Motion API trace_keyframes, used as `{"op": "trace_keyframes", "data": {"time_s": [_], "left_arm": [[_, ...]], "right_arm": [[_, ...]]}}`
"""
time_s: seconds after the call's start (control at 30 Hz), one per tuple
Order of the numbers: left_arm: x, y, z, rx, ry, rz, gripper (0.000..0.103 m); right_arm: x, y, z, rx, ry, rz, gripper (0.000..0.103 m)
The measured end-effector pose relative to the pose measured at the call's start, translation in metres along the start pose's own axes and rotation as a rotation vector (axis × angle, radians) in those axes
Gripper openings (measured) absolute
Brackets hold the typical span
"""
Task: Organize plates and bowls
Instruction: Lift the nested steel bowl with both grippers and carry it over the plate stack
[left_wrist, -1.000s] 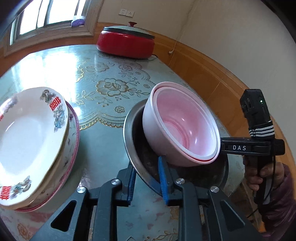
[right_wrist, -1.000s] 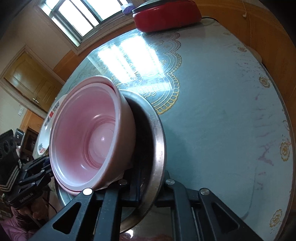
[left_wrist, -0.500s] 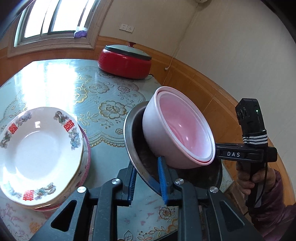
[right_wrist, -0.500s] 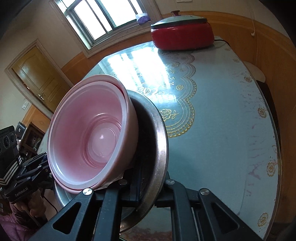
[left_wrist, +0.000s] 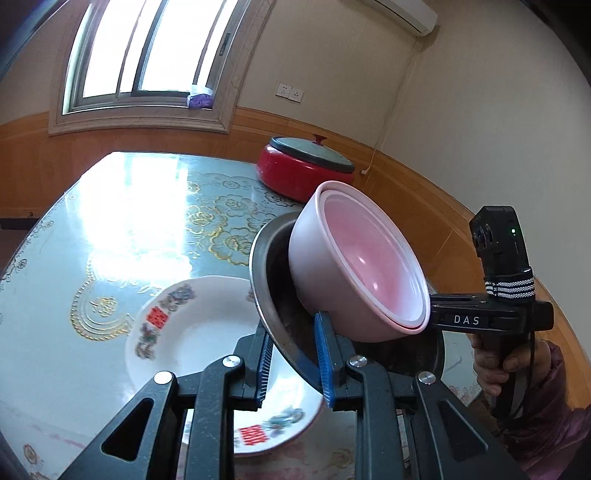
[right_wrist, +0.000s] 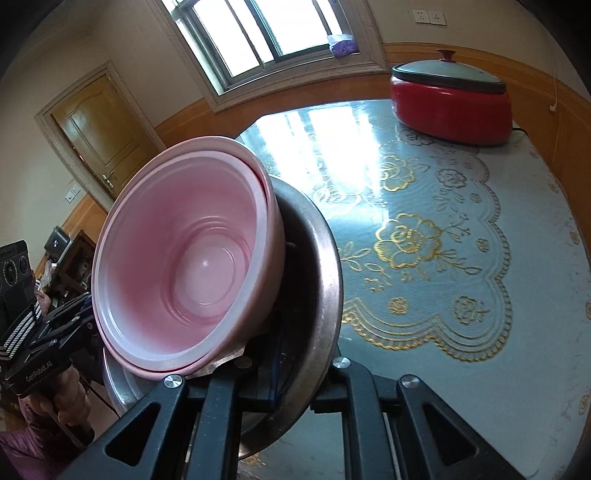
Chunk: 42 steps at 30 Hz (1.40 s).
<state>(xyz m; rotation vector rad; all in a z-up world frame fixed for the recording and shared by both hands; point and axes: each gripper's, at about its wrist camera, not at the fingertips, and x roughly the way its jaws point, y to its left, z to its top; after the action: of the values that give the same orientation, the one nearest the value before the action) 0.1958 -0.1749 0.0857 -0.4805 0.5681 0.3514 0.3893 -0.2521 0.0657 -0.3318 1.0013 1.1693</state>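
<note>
Steel basin (left_wrist: 275, 295), tilted, held above desk (left_wrist: 110, 221) w/ both my grippers: left fingers (left_wrist: 323, 354) clamp its rim, right fingers (right_wrist: 275, 376) grip opposite rim. Pink bowls (left_wrist: 354, 273) nested inside. Floral plate (left_wrist: 195, 332) below.

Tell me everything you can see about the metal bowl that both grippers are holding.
The metal bowl is wide and shallow, of dull, worn steel with a shiny rolled rim and a dark inside. It is tilted, off the table. The left gripper clamps its near rim between blue pads; the right gripper clamps the opposite edge. Nested pink bowls lean inside it. The white plate lies below it.
</note>
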Motion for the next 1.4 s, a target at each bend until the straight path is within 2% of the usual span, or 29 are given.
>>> {"op": "trace_keyframes", "data": {"time_s": [0.13, 0.27, 0.53, 0.73, 0.93, 1.1, 1.4], "left_arm": [[0.000, 0.049, 0.002, -0.023, 0.037, 0.002, 0.022], [0.012, 0.082, -0.005, -0.036, 0.098, -0.028, 0.022], [0.046, 0.109, -0.012, -0.001, 0.213, -0.095, 0.023], [0.059, 0.122, -0.014, 0.026, 0.267, -0.141, 0.023], [0.058, 0.126, -0.014, 0.044, 0.282, -0.198, 0.024], [0.053, 0.127, -0.010, 0.071, 0.275, -0.236, 0.027], [0.042, 0.141, -0.008, 0.042, 0.257, -0.296, 0.028]], "right_arm": [[0.041, 0.030, 0.012, -0.004, 0.044, -0.002, 0.011], [0.071, 0.038, 0.005, 0.034, 0.092, -0.025, 0.011], [0.102, 0.036, -0.010, 0.138, 0.127, -0.108, 0.011], [0.102, 0.046, -0.017, 0.169, 0.104, -0.178, 0.011], [0.097, 0.049, -0.022, 0.244, 0.083, -0.187, 0.012], [0.086, 0.051, -0.028, 0.301, 0.045, -0.198, 0.020], [0.063, 0.051, -0.037, 0.388, -0.041, -0.218, 0.023]]}}
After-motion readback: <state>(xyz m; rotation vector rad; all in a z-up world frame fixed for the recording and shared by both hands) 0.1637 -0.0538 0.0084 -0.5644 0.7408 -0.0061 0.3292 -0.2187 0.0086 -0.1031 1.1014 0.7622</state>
